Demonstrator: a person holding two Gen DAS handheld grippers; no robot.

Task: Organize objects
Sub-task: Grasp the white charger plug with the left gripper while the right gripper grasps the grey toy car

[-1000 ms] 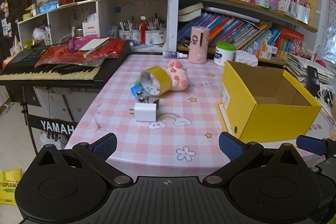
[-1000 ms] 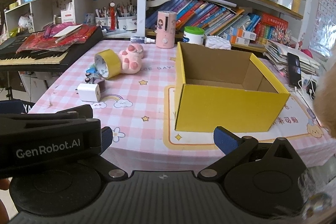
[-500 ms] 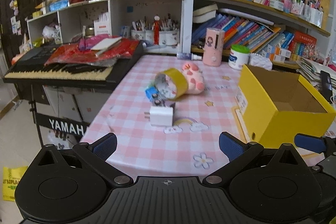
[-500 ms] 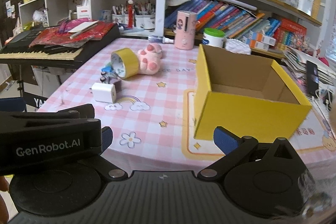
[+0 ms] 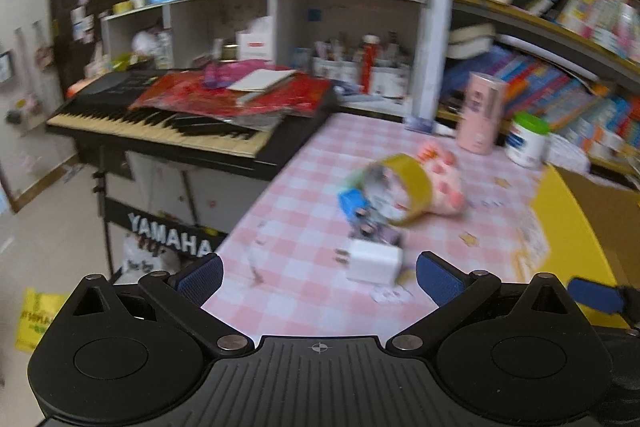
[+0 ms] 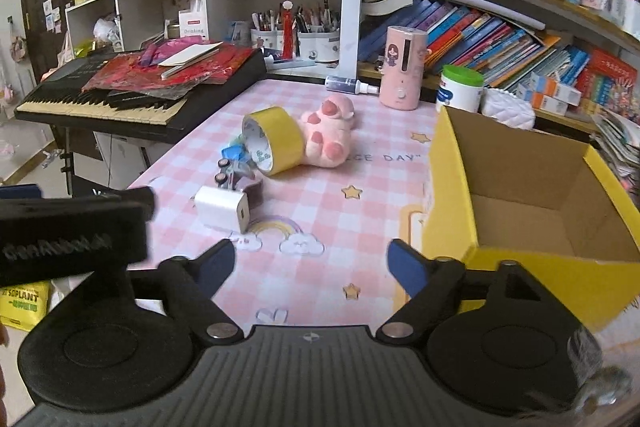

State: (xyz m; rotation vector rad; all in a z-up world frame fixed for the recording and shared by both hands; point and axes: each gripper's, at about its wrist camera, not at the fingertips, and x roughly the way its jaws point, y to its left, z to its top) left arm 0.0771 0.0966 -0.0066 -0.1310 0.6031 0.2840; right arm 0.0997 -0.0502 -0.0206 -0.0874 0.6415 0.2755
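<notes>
Clutter sits beside the empty box [image 6: 520,211]; left gripper [image 5: 318,273] and right gripper [image 6: 310,263] hover spread apart, ready for the charger [image 6: 222,209].

White cube-shaped wall charger [image 6: 222,207] lies nearest on the pink checked tablecloth [image 6: 320,211]; small purple toy car [image 6: 239,182] just behind it, touching; yellow roll of tape [image 6: 273,140] tilted on edge behind the car, leaning against pink plush paw [image 6: 328,132] on its right; open yellow cardboard box [image 6: 532,211] well right of them; pink cylindrical humidifier [image 6: 402,67] and white green-lidded tub [image 6: 460,87] at the far edge; black Yamaha keyboard [image 6: 120,99] left of the table.
</notes>
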